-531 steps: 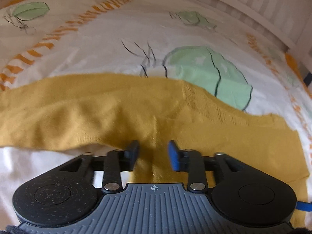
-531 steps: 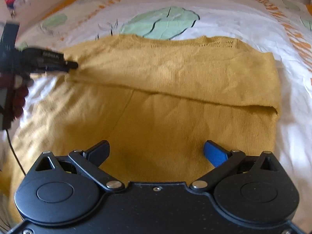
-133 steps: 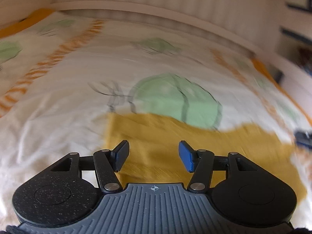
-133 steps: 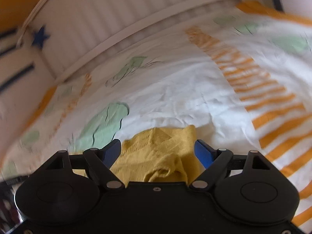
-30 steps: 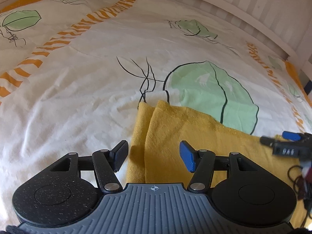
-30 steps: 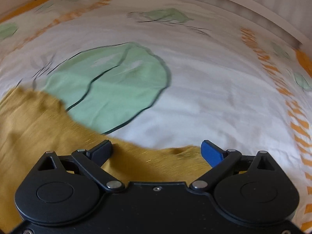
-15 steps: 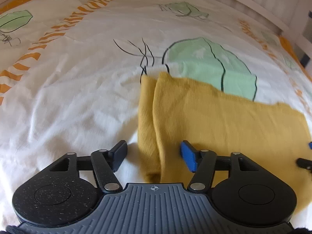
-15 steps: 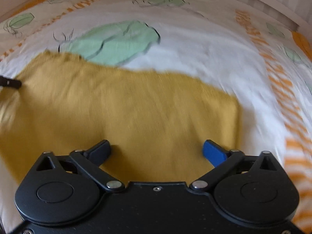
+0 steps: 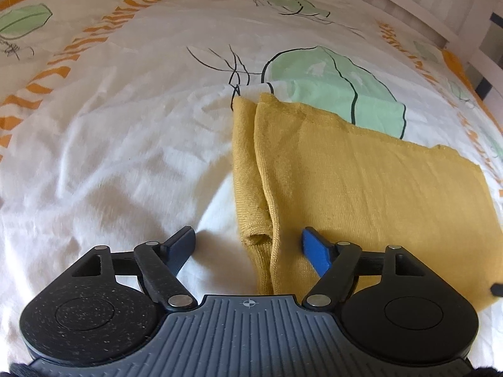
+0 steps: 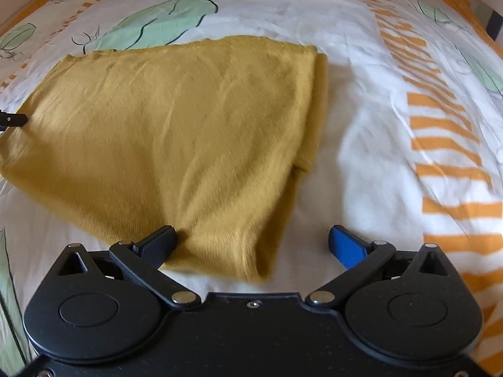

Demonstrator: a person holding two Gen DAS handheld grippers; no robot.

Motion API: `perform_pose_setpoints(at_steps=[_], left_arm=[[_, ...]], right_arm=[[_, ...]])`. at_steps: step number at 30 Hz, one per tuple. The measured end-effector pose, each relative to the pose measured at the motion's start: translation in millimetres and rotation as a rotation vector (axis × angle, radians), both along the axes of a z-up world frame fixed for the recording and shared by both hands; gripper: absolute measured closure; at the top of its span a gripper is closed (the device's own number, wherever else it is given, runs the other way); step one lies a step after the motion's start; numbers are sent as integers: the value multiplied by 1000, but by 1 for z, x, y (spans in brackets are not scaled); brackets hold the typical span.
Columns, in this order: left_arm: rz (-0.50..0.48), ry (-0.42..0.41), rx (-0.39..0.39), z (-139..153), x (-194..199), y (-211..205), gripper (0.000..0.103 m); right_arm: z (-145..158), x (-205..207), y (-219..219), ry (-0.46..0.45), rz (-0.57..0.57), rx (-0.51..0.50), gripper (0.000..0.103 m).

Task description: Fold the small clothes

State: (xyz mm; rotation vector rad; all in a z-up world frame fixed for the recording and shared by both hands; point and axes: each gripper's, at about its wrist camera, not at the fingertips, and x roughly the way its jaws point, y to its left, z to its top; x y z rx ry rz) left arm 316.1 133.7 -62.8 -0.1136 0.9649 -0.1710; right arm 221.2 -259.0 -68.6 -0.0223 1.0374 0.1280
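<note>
A mustard-yellow knitted garment (image 9: 361, 185) lies folded flat on the bed. In the left wrist view its layered left edge (image 9: 257, 188) runs down between the jaws of my left gripper (image 9: 248, 245), which are opening and stand apart from the cloth. In the right wrist view the same garment (image 10: 176, 119) fills the middle, and its near right corner (image 10: 239, 251) lies between the wide-apart jaws of my right gripper (image 10: 253, 238). The pads there do not press on the cloth. A tip of the other gripper (image 10: 12, 119) shows at the left edge.
The bedsheet (image 9: 110, 144) is white with green leaf prints (image 9: 333, 84) and orange striped bands (image 10: 446, 144). A white slatted bed frame (image 9: 418, 3) runs along the far side. Bare sheet lies to the left and right of the garment.
My left gripper's jaws have spread wider and it has shifted so the garment's left edge lies between them. My right gripper has pulled back to the garment's near right corner.
</note>
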Motion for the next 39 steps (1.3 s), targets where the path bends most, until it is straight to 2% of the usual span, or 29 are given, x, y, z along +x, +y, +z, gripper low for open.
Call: perform_pose_setpoints(at_steps=[2,5,11,14,18,24,30,35,39], left_arm=[[10,6,-19,1,1,3,30],[35,17,-50,3,4,10,30],[84,9,-102,10,7,17,30],[85,-2,-117,13,8,17,30],[86,-4,-127,14,10,17,30],[96,-5,-143,16,12,22,30],[102,-5,-156,14,13,25,30],[83,-7,-174,13,15,21,30],[74,-5,-193,10,18,18,30]], right_arm=[[5,-4,-1,2,-20,-10,1],[24,-2,8,-68,-31,-26,1],[50,36,49,-195,1,-16,1],[46,66,74,-207,12,-14,1],[36,108,94,-189,-41,14,1],[14,144,108,-142,-121,-87,1],[11,113,118,-184,-86,-147,1],[12,81,126,-202,-15,-182,1],[9,56,128,-210,-4,-178,1]])
